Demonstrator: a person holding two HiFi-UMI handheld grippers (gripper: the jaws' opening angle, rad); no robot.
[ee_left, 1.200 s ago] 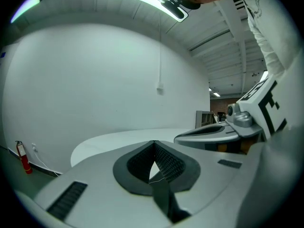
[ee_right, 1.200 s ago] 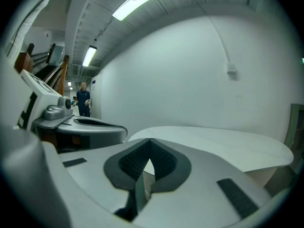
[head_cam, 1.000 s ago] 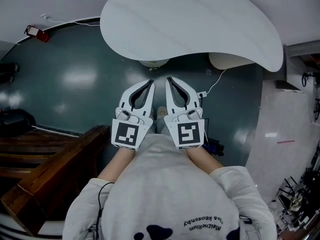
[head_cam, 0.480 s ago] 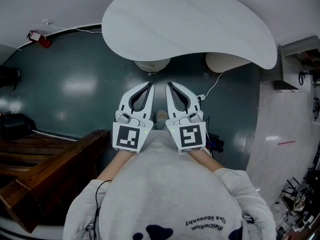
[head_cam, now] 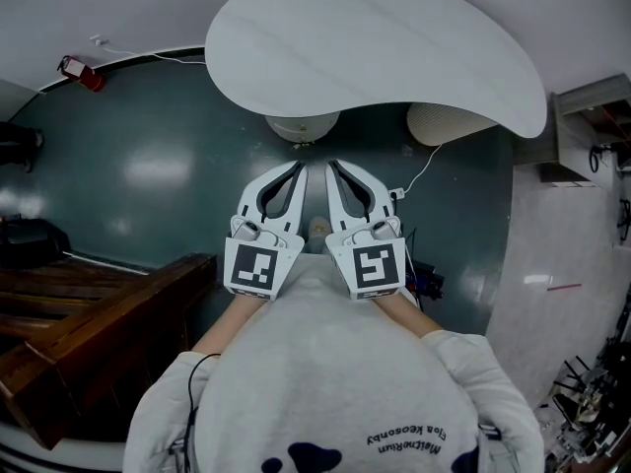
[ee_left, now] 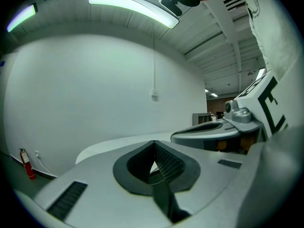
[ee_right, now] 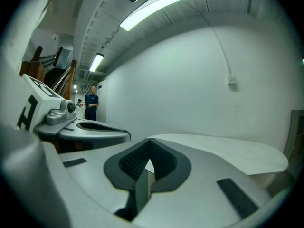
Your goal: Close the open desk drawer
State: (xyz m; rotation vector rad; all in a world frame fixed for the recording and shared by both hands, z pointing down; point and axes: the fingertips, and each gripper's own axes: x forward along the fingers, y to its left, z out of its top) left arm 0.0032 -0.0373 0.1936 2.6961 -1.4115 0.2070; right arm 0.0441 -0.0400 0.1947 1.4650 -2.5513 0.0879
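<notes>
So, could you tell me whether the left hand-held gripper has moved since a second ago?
No, not noticeably: in the head view the left hand-held gripper still sits just short of the white table's pedestal, as before.

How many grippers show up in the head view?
2. The left gripper is just left of centre, the right gripper close beside it, both pointing toward the white table. None appears hidden.
</notes>
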